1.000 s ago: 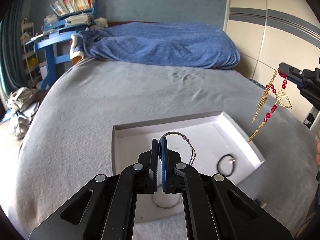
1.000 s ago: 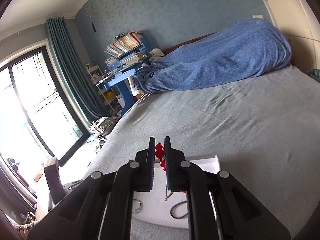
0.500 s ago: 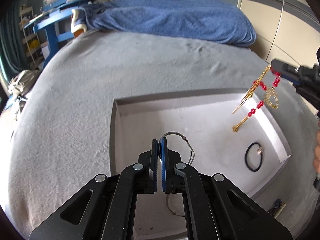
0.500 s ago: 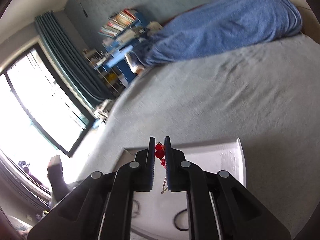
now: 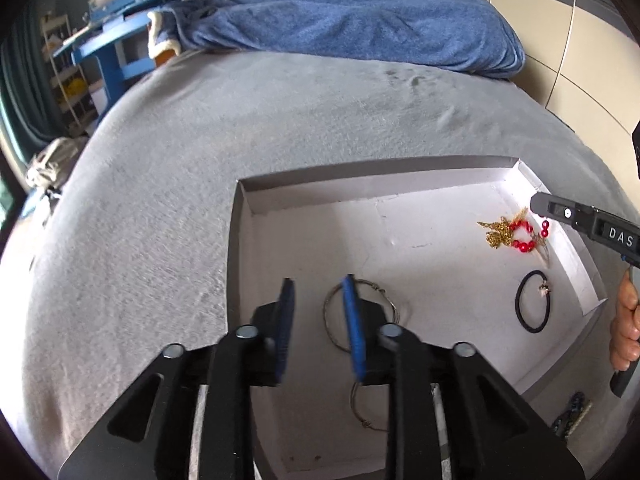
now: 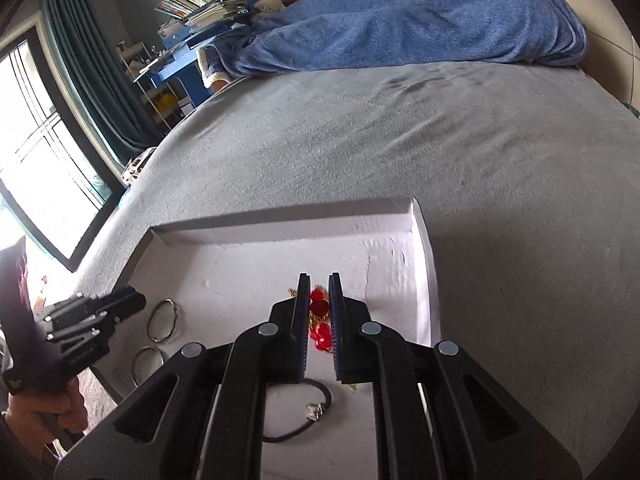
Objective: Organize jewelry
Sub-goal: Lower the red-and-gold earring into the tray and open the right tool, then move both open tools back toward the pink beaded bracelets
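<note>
Blue pads line the jaws of the left gripper [image 5: 316, 304], which stand spread apart over a thin silver wire bangle [image 5: 360, 320]; the loop lies flat on the floor of the white tray [image 5: 400, 184], partly hidden behind the right-hand jaw, and nothing is pinched. A second wire loop [image 6: 149, 358] lies just nearer the tray's edge.

On the right gripper [image 6: 319, 300] the jaws stand slightly parted with faceted red beads between them; whether the pads touch the beads cannot be told. These belong to the red-and-gold necklace [image 5: 514, 234], a crumpled heap of glossy round beads and fine gold chain with leaf-like filigree, resting on the tray floor near its far right corner.

Just beside it, nearer the front wall, lies a black cord bracelet [image 5: 534, 306], a smooth matte oval with a small metal clasp. The tray is shallow and rectangular with low upright walls and a faintly pitted floor. It sits on a bed [image 5: 280, 120] covered in grey napped fabric, with a rumpled blue fleece blanket [image 5: 340, 20] at the far end.
</note>
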The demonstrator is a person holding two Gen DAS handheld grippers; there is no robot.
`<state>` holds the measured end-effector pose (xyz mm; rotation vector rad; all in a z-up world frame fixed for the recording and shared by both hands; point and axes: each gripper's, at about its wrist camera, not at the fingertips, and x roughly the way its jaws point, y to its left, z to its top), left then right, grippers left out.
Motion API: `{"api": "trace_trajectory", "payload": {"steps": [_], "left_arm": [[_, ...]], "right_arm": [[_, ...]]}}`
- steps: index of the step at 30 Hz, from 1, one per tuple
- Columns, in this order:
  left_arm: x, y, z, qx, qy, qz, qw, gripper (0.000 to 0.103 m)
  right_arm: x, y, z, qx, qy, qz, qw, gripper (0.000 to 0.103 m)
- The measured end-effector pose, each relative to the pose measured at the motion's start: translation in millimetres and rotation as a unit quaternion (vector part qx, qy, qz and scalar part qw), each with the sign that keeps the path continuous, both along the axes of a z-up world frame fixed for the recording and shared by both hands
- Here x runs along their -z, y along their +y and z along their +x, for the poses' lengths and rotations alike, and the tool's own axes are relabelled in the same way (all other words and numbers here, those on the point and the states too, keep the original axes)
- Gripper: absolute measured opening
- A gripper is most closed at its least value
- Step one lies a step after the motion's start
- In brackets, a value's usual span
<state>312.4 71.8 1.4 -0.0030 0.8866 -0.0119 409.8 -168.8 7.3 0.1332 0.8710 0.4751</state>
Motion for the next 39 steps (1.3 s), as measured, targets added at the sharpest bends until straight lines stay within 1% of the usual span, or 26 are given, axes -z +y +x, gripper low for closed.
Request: {"api": "trace_trajectory", "payload": {"steps": [1,2,3,5,6,7,9,11,12,14,15,16,17,18,21,22,26,29,31,35,39], "left_arm": [[-1,0,0,0.0,-0.002,0.0,1.0,0.036],[-3,0,-1,0.001,-0.006,0.002,1.0,0.037],[-4,-1,-1,0.001,-0.009,0.003,1.0,0.039],[-9,-2,-5,0.002,-0.019,0.003,0.9998,0.044],[-13,-2,-7,0.003,-0.027,0.003,0.9996,0.05],[-16,-3,-11,0.003,-0.034,0.003,0.9994,0.054],[-20,-4,-18,0.005,-0.042,0.0,0.9991,0.056],[-23,-4,-29,0.004,-0.048,-0.004,0.9988,0.056],[-24,-4,-33,0.005,-0.049,-0.005,0.9988,0.056],[-27,-6,-43,0.005,-0.055,-0.004,0.9985,0.056],[-27,-6,-46,0.005,-0.056,-0.004,0.9984,0.059],[-29,-6,-53,0.003,-0.06,-0.006,0.9982,0.065],[-31,-6,-60,0.0,-0.065,-0.008,0.9979,0.067],[-32,-6,-66,-0.002,-0.067,-0.011,0.9977,0.068],[-34,-10,-88,0.005,-0.07,-0.018,0.9974,0.069],[-34,-12,-96,0.009,-0.071,-0.016,0.9973,0.07],[-33,-19,-123,0.023,-0.071,-0.011,0.9971,0.075],[-30,-22,-137,0.029,-0.066,-0.023,0.9971,0.076],[-26,-24,-145,0.03,-0.061,-0.023,0.9974,0.077],[-22,-31,-161,0.037,-0.052,-0.021,0.9977,0.077],[-20,-35,-176,0.042,-0.05,-0.015,0.9977,0.078]], "right_arm": [[0,-1,-1,0.0,0.0,0.001,1.0,0.014],[0,-4,-5,0.004,-0.001,0.006,1.0,0.017],[-1,-6,-7,0.007,-0.002,0.008,1.0,0.023],[-4,-9,-15,0.014,-0.006,0.011,1.0,0.024],[-6,-13,-22,0.017,-0.012,0.015,1.0,0.025],[-9,-15,-27,0.02,-0.016,0.017,1.0,0.028],[-16,-22,-43,0.029,-0.027,0.026,0.999,0.034],[-24,-29,-57,0.033,-0.038,0.035,0.998,0.038],[-27,-31,-64,0.037,-0.041,0.04,0.998,0.041],[-31,-39,-80,0.043,-0.045,0.052,0.997,0.043],[-33,-40,-88,0.045,-0.047,0.053,0.997,0.043],[-35,-42,-96,0.047,-0.048,0.052,0.996,0.044],[-36,-44,-101,0.047,-0.049,0.052,0.996,0.046],[-38,-45,-110,0.046,-0.049,0.051,0.996,0.049],[-41,-47,-130,0.045,-0.051,0.043,0.997,0.052],[-41,-48,-137,0.044,-0.049,0.042,0.997,0.056],[-42,-51,-161,0.043,-0.048,0.037,0.997,0.058],[-40,-54,-179,0.041,-0.047,0.034,0.997,0.06],[-38,-57,-186,0.043,-0.044,0.032,0.998,0.063],[-35,-64,-196,0.052,-0.041,0.024,0.998,0.063],[-34,-71,-201,0.059,-0.045,0.031,0.997,0.066]]}}
